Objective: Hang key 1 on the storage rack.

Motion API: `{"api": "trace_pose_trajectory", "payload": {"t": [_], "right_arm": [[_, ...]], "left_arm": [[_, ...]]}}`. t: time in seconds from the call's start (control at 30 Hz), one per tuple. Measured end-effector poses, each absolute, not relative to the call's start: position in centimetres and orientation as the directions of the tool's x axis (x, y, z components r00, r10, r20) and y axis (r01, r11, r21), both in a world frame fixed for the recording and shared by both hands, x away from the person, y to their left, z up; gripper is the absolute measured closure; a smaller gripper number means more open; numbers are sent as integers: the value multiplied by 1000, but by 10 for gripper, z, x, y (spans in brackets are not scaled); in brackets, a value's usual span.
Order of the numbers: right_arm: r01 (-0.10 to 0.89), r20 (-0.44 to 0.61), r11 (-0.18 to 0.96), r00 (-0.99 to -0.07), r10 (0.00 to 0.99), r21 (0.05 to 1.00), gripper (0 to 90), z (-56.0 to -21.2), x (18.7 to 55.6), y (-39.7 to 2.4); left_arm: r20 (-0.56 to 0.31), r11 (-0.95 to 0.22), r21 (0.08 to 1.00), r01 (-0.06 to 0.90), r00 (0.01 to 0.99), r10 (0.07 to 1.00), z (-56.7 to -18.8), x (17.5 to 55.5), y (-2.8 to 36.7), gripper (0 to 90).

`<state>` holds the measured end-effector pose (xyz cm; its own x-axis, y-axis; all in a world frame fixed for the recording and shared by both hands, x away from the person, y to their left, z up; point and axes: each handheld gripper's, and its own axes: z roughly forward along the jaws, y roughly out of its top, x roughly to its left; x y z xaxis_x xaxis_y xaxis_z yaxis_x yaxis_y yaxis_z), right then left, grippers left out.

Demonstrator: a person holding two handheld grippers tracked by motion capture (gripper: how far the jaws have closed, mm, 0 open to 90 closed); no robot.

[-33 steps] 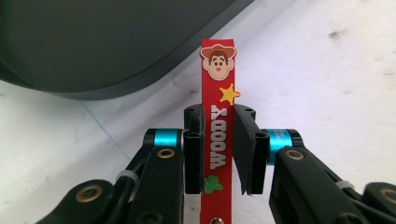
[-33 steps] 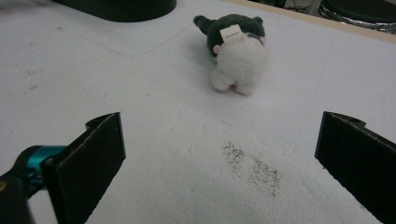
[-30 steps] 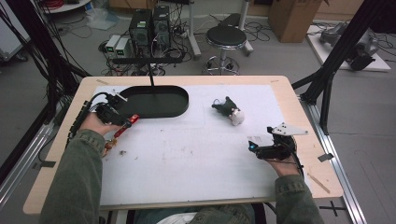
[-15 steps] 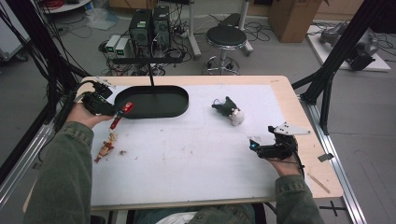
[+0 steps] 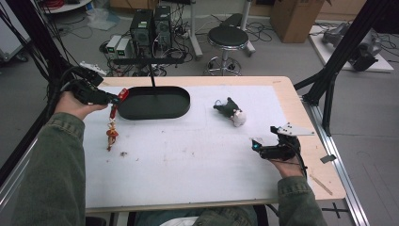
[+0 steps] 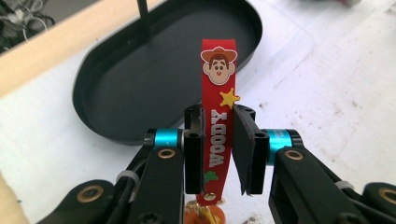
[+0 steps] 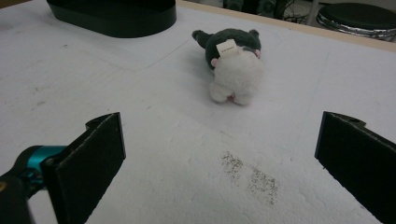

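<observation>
While beside tray rim (image 6: 88,112), clamped strap (image 6: 218,121).

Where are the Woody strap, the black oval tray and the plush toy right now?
Woody strap (image 6: 218,135), left gripper view, on the lettered red band between the jaws.
Black oval tray (image 5: 155,101), high view, on its bare floor.
Plush toy (image 7: 236,77), right gripper view, on its white body.

black stool (image 5: 227,36), computer boxes (image 5: 151,23), perhaps cartons (image 5: 288,12)
</observation>
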<state>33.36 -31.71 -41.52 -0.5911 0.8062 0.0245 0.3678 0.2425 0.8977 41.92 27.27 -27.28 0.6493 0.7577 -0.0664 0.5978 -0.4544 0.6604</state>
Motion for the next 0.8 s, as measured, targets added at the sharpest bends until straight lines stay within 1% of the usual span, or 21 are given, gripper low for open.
{"api": "trace_pose_trajectory", "payload": {"t": [0.07, 0.13, 0.17, 0.2, 0.23, 0.27, 0.3, 0.33, 0.37, 0.47, 0.53, 0.6, 0.8], "right_arm": [[367, 34, 231, -589, 807, 901, 7, -415, 335, -318], [367, 35, 229, -589, 807, 902, 7, -414, 335, -318], [359, 35, 224, -592, 805, 906, 6, -414, 334, -318], [359, 39, 222, -594, 803, 907, 6, -413, 334, -317], [356, 36, 224, -597, 802, 907, 6, -413, 334, -318], [354, 37, 224, -599, 800, 908, 7, -413, 334, -318], [355, 39, 221, -599, 800, 908, 7, -414, 335, -318], [356, 41, 221, -600, 799, 908, 7, -414, 335, -318], [356, 42, 220, -601, 798, 908, 7, -414, 336, -318], [362, 50, 215, -599, 799, 907, 6, -414, 337, -318], [359, 46, 218, -600, 799, 908, 7, -414, 336, -318], [353, 39, 223, -603, 796, 909, 6, -413, 335, -317], [347, 22, 239, -606, 795, 907, 7, -412, 332, -314]], "left_arm": [[-42, -457, 667, 588, 643, 765, -258, 420, 271, 749], [-44, -454, 672, 585, 643, 764, -251, 421, 271, 749], [-37, -445, 689, 571, 642, 766, -241, 423, 268, 750], [-37, -445, 689, 571, 642, 766, -241, 423, 268, 750], [-45, -428, 713, 556, 645, 763, -234, 425, 267, 751], [-45, -428, 713, 556, 645, 763, -234, 425, 267, 751], [-45, -408, 733, 543, 638, 768, -230, 427, 264, 751], [-45, -408, 733, 543, 638, 768, -230, 427, 264, 751], [-24, -415, 734, 538, 631, 775, -226, 430, 260, 751], [-24, -424, 726, 542, 636, 772, -224, 434, 257, 750], [7, -426, 739, 521, 628, 778, -218, 438, 253, 750], [-3, -415, 754, 508, 635, 772, -218, 441, 250, 751], [14, -429, 750, 504, 636, 771, -216, 455, 246, 751]]}}
